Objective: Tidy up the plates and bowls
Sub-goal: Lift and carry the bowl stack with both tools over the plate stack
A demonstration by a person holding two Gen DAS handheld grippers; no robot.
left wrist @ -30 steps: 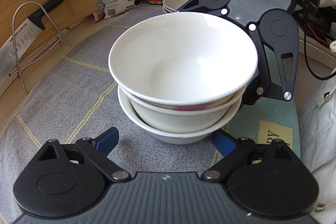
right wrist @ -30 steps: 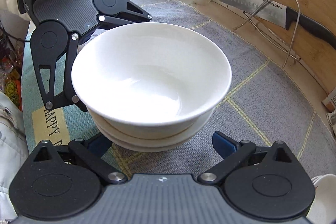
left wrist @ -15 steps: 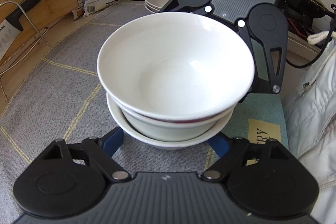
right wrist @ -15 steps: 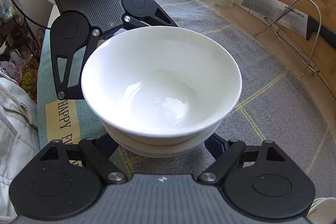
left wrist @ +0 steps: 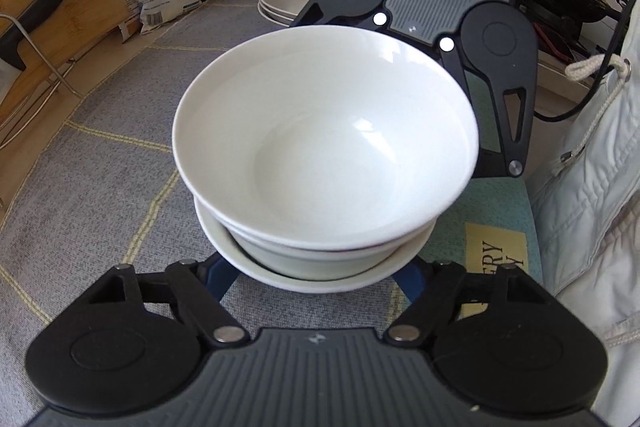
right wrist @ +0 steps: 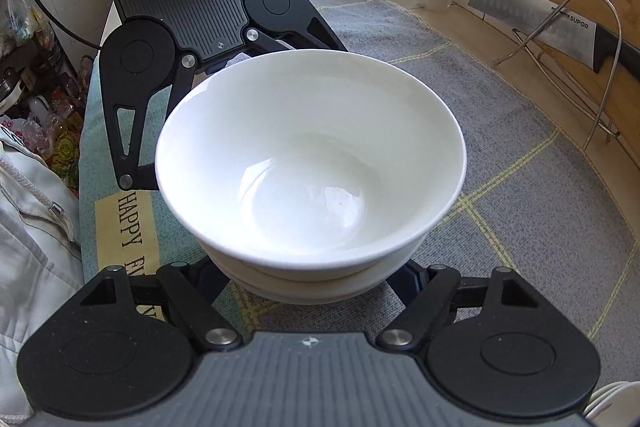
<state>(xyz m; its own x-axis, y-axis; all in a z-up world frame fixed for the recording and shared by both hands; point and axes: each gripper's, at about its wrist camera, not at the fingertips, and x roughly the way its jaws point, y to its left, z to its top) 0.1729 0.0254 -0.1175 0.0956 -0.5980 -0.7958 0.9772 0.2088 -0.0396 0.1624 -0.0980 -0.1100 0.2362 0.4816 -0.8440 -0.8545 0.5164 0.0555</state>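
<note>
Stack of white bowls (left wrist: 324, 163) sits on grey mat (left wrist: 100, 187) near its front edge, betw. both grippers. Left gripper (left wrist: 316, 277) & right gripper (right wrist: 316, 279) jaws just been closing round bottom bowl from opposite sides; contact hidden, can't tell grip.

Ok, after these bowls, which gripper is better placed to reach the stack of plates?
Right, probably. The plates lie just behind the right gripper; the left gripper faces them across the bowl stack. Both jaws have just been closing, with the stack between them.
</note>
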